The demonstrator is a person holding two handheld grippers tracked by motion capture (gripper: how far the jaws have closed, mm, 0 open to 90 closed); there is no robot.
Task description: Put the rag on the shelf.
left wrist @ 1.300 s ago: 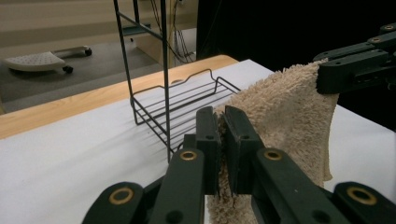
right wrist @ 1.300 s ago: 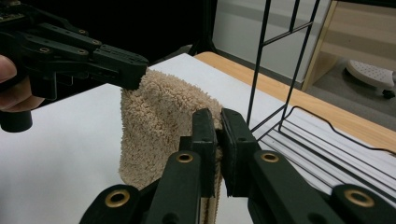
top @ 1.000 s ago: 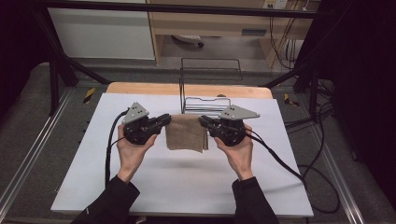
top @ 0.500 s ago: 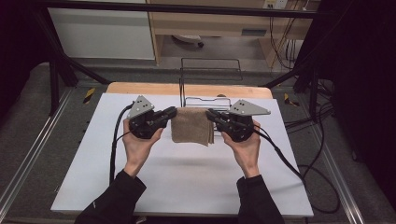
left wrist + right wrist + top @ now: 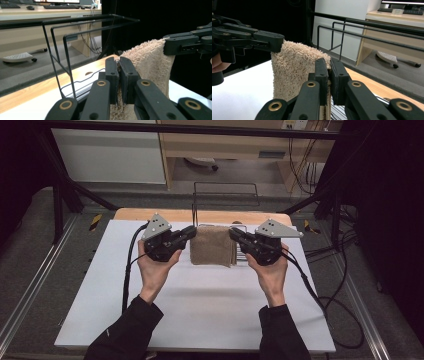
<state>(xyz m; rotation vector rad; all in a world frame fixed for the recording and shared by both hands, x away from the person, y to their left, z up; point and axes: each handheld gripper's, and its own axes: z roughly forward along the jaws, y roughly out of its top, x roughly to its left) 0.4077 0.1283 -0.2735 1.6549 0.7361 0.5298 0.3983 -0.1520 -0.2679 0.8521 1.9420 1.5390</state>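
Each tool, left tool (image 5: 191, 233) and right tool (image 5: 234, 233), pinches a top corner of the beige towel (image 5: 213, 246), so it hangs flat between them above the white bench (image 5: 200, 310), just before the wire rack (image 5: 226, 200) (presumably for draping over a bar).

Tan towel (image 5: 213, 246), black wire rack (image 5: 226, 200), white table (image 5: 200, 305).

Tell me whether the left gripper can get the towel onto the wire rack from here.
Probably yes. The left gripper and right gripper hold the towel up just in front of the wire rack, with nothing between them.
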